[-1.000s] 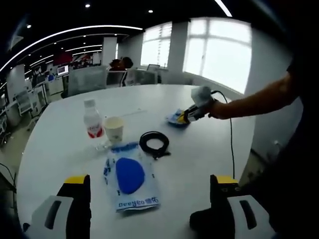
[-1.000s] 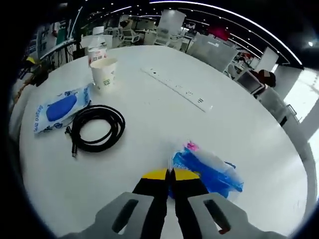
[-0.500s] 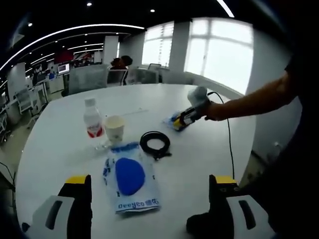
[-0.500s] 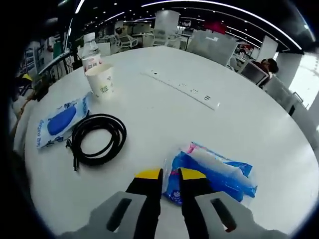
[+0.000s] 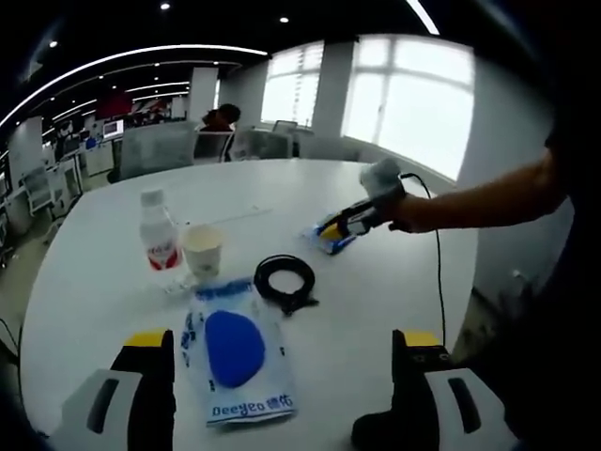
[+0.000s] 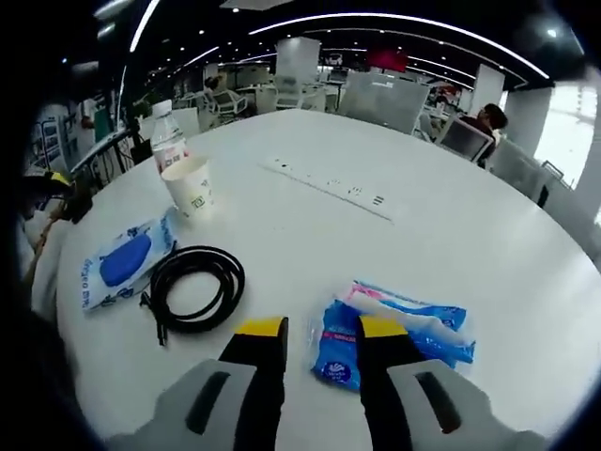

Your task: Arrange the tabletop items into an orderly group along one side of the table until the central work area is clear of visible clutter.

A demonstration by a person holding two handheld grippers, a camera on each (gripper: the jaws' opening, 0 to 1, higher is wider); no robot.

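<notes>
On the white round table (image 5: 103, 225) stand a clear bottle with a red label (image 5: 158, 246) and a paper cup (image 5: 204, 252). Beside them lie a coiled black cable (image 5: 286, 278) and a packet with a blue sponge (image 5: 233, 348). My left gripper (image 5: 282, 376) hovers open over the near edge, holding nothing. Farther right, my right gripper (image 5: 343, 225) is at a blue tissue pack (image 5: 327, 237). In the right gripper view, my right gripper (image 6: 321, 331) is open, and the tissue pack (image 6: 413, 324) lies flat with its left end between the jaws. The cable (image 6: 197, 287), packet (image 6: 127, 268), cup (image 6: 191, 185) and bottle (image 6: 167, 146) lie to its left.
A white power strip (image 6: 329, 188) lies across the table's far middle. Office chairs (image 5: 160, 150) and a seated person (image 5: 221, 117) are beyond the far edge. A person's arm (image 5: 479, 202) reaches in from the right, and a thin cord (image 5: 437, 272) hangs from that gripper.
My right gripper has gone from shut on the tissue pack to open, and the pack now rests flat on the table. The left gripper view has swung slightly; its gripper stays open.
</notes>
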